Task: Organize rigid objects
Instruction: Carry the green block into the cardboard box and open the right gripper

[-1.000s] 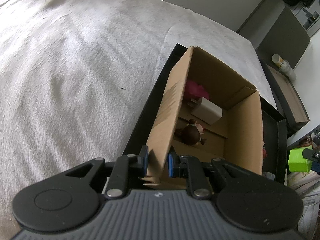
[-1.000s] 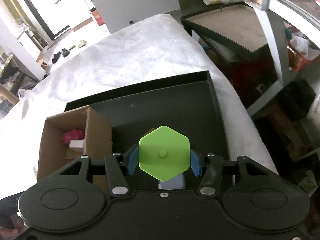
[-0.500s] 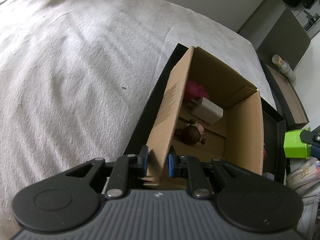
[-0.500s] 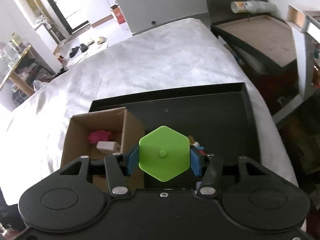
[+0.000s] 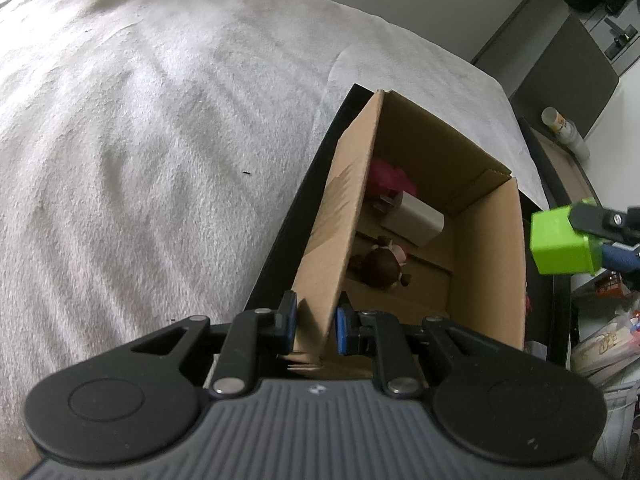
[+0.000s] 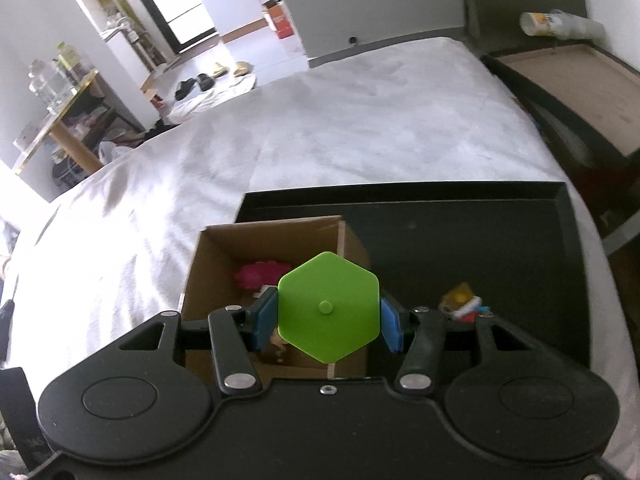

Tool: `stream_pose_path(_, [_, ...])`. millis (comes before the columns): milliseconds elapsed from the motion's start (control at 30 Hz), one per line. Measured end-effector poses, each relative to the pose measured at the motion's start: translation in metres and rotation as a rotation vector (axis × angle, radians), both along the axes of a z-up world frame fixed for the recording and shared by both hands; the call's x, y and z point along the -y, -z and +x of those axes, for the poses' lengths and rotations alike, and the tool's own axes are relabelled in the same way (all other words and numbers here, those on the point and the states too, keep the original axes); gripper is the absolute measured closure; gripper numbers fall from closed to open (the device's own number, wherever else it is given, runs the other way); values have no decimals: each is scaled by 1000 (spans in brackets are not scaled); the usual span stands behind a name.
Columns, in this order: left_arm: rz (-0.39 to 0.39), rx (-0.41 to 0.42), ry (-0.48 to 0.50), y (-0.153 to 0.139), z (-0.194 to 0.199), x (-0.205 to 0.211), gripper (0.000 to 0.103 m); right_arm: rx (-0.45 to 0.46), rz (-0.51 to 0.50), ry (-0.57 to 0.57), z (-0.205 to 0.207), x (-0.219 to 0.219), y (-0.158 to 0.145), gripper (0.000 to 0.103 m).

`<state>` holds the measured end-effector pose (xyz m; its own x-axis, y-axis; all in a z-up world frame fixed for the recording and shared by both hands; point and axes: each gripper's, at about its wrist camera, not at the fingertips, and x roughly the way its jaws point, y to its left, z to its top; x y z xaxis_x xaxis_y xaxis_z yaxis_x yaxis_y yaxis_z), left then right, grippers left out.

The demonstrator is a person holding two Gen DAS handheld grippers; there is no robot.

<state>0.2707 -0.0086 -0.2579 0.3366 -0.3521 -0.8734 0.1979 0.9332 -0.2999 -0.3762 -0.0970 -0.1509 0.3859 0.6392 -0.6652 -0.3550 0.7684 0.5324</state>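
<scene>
Left wrist view: left gripper (image 5: 316,322) clamped narrow on near wall of cardboard box (image 5: 496,264), blue pads either side of the wall edge. Box sitting in black tray (image 5: 280,236) on white fleecy bed cover (image 5: 140,140). Inside box: pink toy (image 5: 386,178), white charger plug (image 5: 412,220), small brown-haired figurine (image 5: 380,266). Green hexagonal block (image 5: 560,240) at right edge, pinched by right gripper (image 5: 600,236), beside box's right wall and above the tray. Right wrist view: right gripper (image 6: 328,320) holding green hexagonal block (image 6: 328,306) between blue pads, block covering much of box opening (image 6: 224,264) and hiding part of contents; pink toy (image 6: 258,274) peeking out behind. Small yellow-red toy (image 6: 462,302) lying loose on tray floor (image 6: 480,240) right of box. Beyond bed: bottle lying on side (image 6: 560,24), slippers on floor (image 6: 200,82), dark shelf unit.
</scene>
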Motion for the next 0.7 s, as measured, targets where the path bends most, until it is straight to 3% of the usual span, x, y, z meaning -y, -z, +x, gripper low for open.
stream_pose_path(433, [-6,-6,5,1,0,0,85,68,-57,-37,11,-36,-13,50])
stream_pose_path(567, [-8,-10,4,1,1,-2,85,95,-58,-22,7,-35,-19,41])
stream_pose_path(700, [-4,-13,1,1,2,-1,85,71,-46,-5,5,-26,-17,41])
